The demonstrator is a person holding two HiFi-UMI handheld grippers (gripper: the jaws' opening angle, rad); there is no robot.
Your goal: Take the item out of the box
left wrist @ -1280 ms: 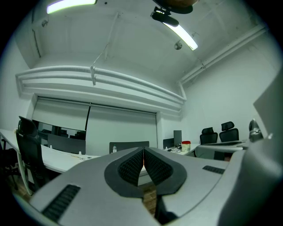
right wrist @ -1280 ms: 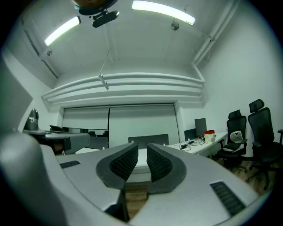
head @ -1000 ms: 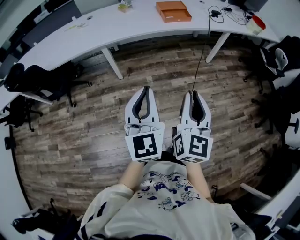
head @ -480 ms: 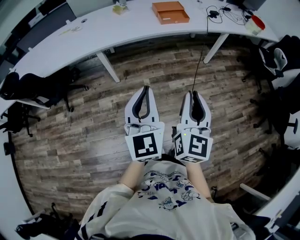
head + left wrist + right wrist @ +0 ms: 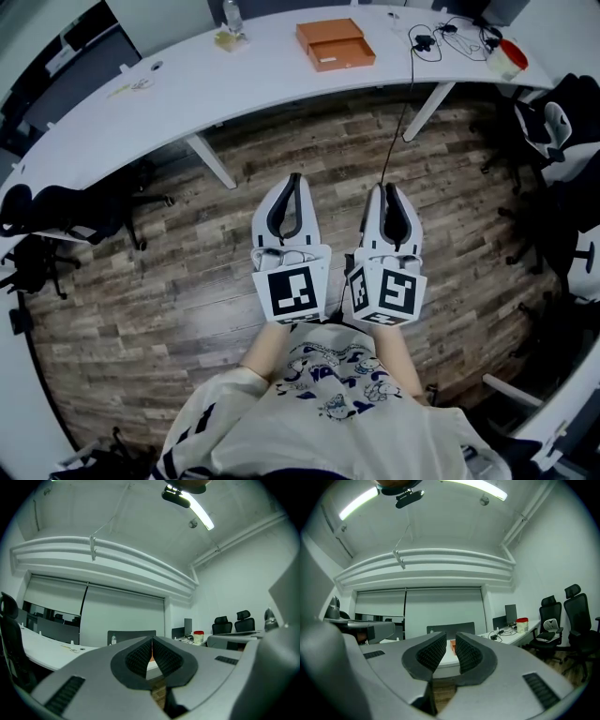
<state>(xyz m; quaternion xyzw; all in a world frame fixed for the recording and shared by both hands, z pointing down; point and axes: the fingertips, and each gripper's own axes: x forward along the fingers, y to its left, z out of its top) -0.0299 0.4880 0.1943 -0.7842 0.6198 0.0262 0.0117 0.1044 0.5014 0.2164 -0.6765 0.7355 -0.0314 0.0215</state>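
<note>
Orange, the box (image 5: 336, 43) lies on the far side of the long curved white worktop (image 5: 234, 84), well apart from both of my claws and untouched. A bottle (image 5: 231, 17) stands further left on that worktop, and a red-lidded tub (image 5: 509, 56) near its right end, where a black cable (image 5: 403, 108) hangs down to the grey-brown plank floor (image 5: 169, 272). I hold both claws level above that floor, side by side, pointing at the worktop. My left claw (image 5: 292, 177) has its tips pressed together on nothing. My right claw (image 5: 388, 186) is drawn in to a thin slit, also empty. Black office chairs (image 5: 66, 211) stand at both sides; white walls and a strip light (image 5: 201, 515) close the room.
</note>
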